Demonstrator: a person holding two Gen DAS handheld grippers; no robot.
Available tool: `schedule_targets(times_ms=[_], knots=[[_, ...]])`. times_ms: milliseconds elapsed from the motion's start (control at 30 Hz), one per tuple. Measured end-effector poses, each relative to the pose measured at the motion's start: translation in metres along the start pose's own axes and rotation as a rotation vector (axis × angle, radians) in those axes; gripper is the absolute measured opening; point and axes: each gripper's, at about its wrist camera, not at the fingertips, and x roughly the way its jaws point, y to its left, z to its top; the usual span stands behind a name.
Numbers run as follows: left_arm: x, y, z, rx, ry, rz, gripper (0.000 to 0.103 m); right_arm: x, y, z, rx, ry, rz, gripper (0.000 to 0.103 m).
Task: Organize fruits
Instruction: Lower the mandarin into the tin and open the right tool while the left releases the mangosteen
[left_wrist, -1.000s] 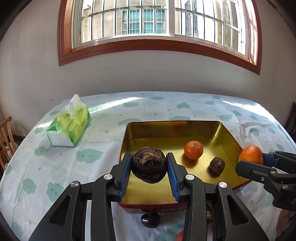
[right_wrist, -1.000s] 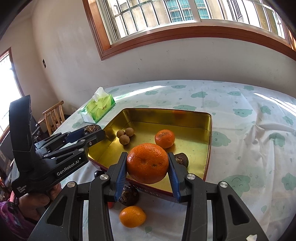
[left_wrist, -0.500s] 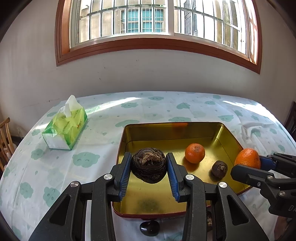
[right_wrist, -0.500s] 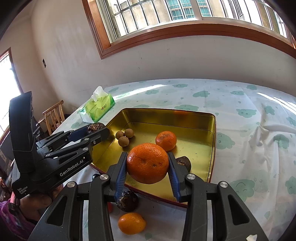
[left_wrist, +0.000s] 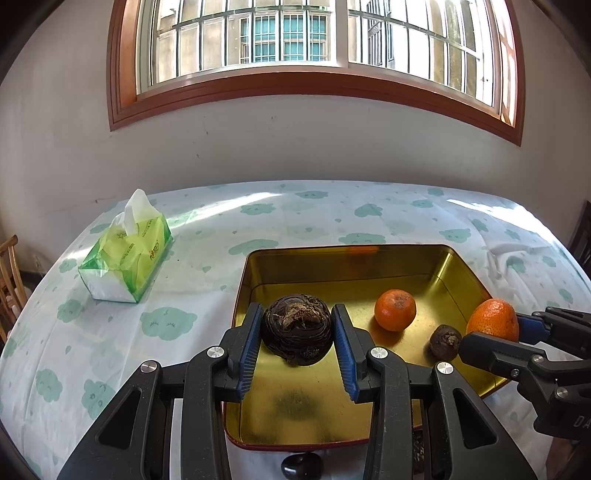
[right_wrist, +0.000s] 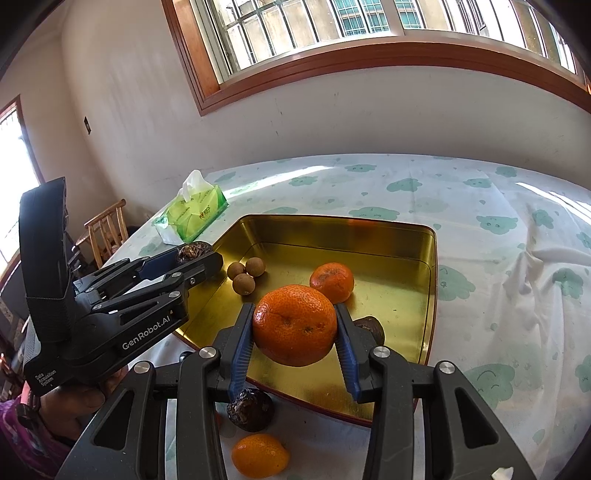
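Observation:
My left gripper is shut on a dark brown wrinkled fruit and holds it above the near left part of the gold tin tray. My right gripper is shut on a large orange above the tray's near edge; this orange also shows at the right of the left wrist view. In the tray lie a small orange, a small brown fruit and three small tan round fruits.
A green tissue pack stands on the cloud-print tablecloth left of the tray. On the cloth in front of the tray lie a dark wrinkled fruit, a small orange fruit and a black fruit. A wooden chair stands at the table's left.
Both grippers have moved forward over the tray with their fruits still held. Neither has opened.

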Motion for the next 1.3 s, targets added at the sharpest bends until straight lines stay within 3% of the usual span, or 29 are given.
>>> schedule_targets(times_ms=[1300], knots=[[0.027,0.007,0.002,-0.006,0.021,0.0,0.038,0.035,-0.016,0.012,0.03,0.028,-0.023,0.038]])
